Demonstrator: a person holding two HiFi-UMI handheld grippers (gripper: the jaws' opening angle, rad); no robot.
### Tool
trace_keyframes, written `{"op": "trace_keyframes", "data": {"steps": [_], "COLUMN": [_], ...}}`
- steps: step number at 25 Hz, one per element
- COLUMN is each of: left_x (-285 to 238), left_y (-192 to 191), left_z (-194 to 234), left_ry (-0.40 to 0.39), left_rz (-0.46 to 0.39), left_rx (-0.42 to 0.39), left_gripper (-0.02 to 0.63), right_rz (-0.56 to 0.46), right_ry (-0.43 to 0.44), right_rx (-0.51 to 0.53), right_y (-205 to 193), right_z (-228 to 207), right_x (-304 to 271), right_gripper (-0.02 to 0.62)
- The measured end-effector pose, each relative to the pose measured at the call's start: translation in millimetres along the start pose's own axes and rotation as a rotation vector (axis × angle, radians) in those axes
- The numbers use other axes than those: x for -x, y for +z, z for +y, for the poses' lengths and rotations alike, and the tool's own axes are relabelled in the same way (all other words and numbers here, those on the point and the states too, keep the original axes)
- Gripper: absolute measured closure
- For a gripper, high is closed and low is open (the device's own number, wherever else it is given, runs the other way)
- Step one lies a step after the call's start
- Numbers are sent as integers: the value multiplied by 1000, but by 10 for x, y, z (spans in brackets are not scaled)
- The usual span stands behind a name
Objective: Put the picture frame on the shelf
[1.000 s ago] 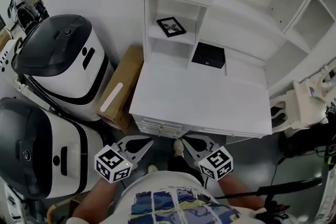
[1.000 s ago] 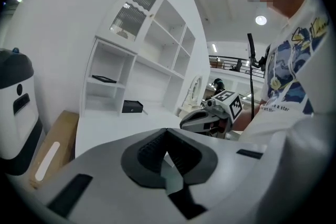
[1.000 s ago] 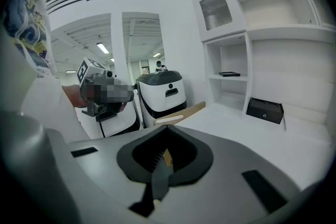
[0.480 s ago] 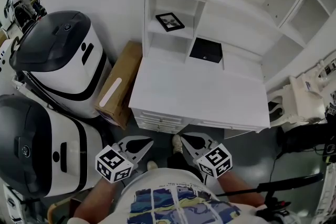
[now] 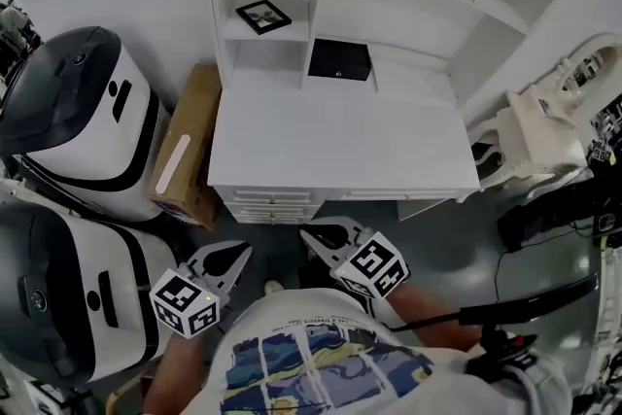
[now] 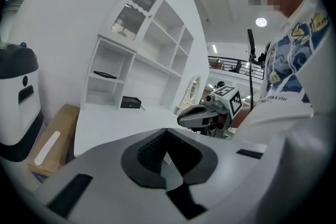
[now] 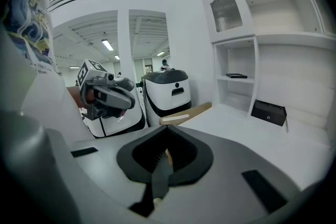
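1. Step in hand: the picture frame [image 5: 263,16] is already lying on the shelf [image 5: 296,24], so the placing is looking finished, or else not yet begun. Neither tool is carrying anything.
2. Left gripper [image 5: 240,253]: its jaws are sitting together with nothing between them. It is hanging low at the near left, close to the person's body and well apart from the desk [image 5: 330,146].
3. Right gripper [image 5: 311,236]: its jaws are likewise meeting and gripping nothing. It is hovering just short of the desk's near edge, pointing toward the far shelving.
4. Next move, as a judgement: if the frame is to be handled again, one gripper is going to need to part its jaws, reach across the whole desktop into the far-left cubby, and pinch the flat frame by an edge. Otherwise no reach is being called for.
5. Task item, picture frame: small and rectangular, with a dark border around a pale picture. It is lying flat in the open far-left cubby, turned askew to the shelf edges and touching neither side wall.
6. Neighbouring items: a black box [image 5: 339,61] is sitting on the desktop at the far side, just right of the cubby. A cardboard box [image 5: 185,151] is leaning beside the desk's left flank.
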State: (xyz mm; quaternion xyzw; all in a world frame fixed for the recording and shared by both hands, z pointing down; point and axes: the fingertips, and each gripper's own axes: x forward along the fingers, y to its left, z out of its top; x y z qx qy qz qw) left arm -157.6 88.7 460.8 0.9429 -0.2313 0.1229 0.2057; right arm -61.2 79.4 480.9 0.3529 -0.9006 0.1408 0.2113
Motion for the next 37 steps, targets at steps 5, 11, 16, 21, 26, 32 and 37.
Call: {"op": "trace_keyframes", "data": {"steps": [5,11,16,21,26,32,37], "left_x": [17,-24,-47,-86,-164,-299,-425], "left_y": [-45,-30,-40,-45,-15,39,78], "left_z": [1,-35,-24,12,65,122,209], "left_ry": [6,0,0,-2,-6,-12,-16], "left_rz": [3,10,15,24,31,42,44], "left_rx": [4,8,19,23,23,35,33], "left_gripper": [593,593,593,593,592,593,592], "right_rz": [-4,7,9,16,11,14,23], "right_ry": [12,14,20,15,27,26,33], "right_rx": [14,13,7,9,-17,-29,-38], "right_y": [19,-8,-7,-31,15,5,-14], "right_z": [40,44,49,-13,-47,-180,-320], "right_x": [-35,-8,-4,-38,-57,-74,-110], "right_gripper": [571,571,571,571,571,571,571]}}
